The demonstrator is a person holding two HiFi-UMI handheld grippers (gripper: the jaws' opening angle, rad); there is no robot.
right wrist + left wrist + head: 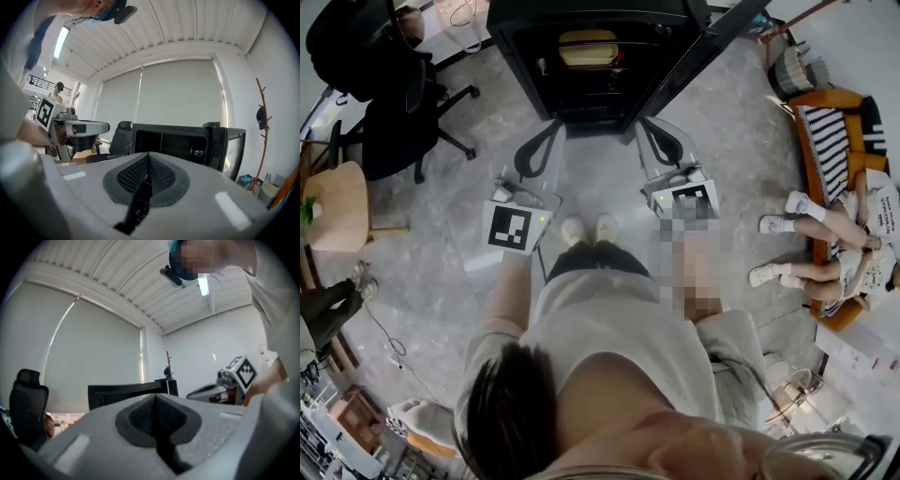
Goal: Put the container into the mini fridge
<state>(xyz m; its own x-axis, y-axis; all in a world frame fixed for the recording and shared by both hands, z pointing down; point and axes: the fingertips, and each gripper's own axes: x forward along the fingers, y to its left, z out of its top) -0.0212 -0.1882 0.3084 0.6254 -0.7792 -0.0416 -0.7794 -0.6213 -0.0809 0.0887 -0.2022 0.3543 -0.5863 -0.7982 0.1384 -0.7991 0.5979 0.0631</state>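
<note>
Tongs closed and empty, left tongs (156,404) beside right tongs (146,164), both toward mini fridge (511,47).

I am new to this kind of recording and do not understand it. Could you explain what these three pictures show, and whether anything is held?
There is no robot: a standing person holds a two-jaw gripper in each hand. The head view looks down from the person's head onto the left gripper, the right gripper and the open mini fridge, with a yellowish container on a shelf inside. The other two pictures come from cameras on the grippers, looking along their jaws. Both pairs of jaws are shut together and hold nothing.
</note>
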